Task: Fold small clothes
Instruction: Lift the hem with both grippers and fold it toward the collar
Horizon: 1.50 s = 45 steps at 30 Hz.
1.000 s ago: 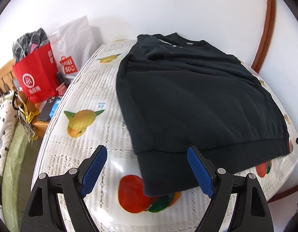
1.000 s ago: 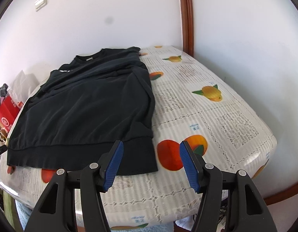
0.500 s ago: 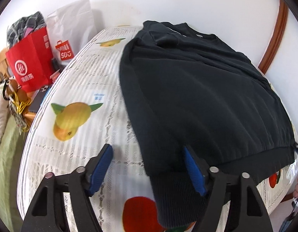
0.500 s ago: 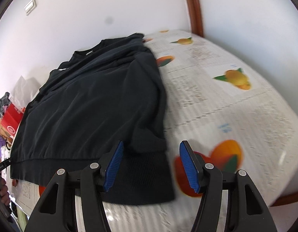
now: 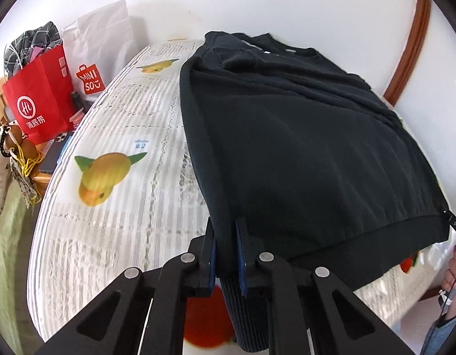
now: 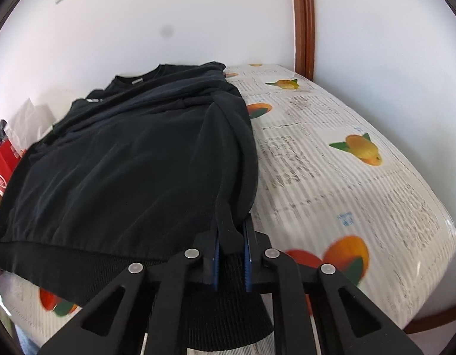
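Note:
A black sweatshirt lies flat on a table with a fruit-print cloth, its collar at the far end by the wall. My left gripper is shut on the near left corner, just above the ribbed hem. In the right wrist view the same sweatshirt spreads to the left, and my right gripper is closing its jaws on the near right corner, its blue pads pressing the bunched fabric. The ribbed hem hangs below both grippers over the table's near edge.
A red shopping bag and a white paper bag stand left of the table, with a phone on a wooden stand. A hand shows at the right. A brown door frame rises behind. Bare tablecloth lies right of the sweatshirt.
Both grippers moved in over the sweatshirt's near corners and went from wide open to closed on the fabric. The corners are now bunched between the pads.

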### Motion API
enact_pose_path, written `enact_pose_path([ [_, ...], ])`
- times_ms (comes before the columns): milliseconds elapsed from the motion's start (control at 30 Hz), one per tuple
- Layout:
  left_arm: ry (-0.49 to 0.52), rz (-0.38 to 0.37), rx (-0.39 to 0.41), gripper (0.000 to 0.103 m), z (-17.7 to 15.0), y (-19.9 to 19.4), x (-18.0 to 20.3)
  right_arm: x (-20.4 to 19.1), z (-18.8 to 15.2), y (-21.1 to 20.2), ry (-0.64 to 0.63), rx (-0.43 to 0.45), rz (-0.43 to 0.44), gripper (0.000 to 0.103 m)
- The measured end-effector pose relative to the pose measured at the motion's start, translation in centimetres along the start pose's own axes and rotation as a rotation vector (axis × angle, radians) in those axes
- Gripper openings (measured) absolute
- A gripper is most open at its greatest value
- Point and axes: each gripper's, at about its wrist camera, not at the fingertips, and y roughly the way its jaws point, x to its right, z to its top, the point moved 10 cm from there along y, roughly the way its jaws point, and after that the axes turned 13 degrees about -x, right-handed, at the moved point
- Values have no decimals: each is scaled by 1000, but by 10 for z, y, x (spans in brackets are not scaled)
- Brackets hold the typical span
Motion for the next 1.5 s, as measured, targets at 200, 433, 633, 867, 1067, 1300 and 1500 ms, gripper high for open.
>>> enact_pose_path([
  [200,43,-15,31,11,-24,-30,7,3,-17,-34,-31,27,2,10],
  [433,96,-11,10,11,-56,-38,11,9,-40,-61,-86,27,-8,11],
  [633,51,-18,-24,17,-57,-22,3,14,-58,-51,-49,-16,22,17],
  [867,54,-42,-16,36,-55,-14,5,17,-63,-32,9,-54,58,38],
  [1067,121,57,-9,38,-59,-12,19,11,-59,-21,23,-68,29,39],
  [1300,97,26,78,10,-47,-50,14,9,-48,-51,-3,9,38,10],
  [1500,88,-41,182,10,-25,-93,13,12,-24,-90,33,94,117,10],
])
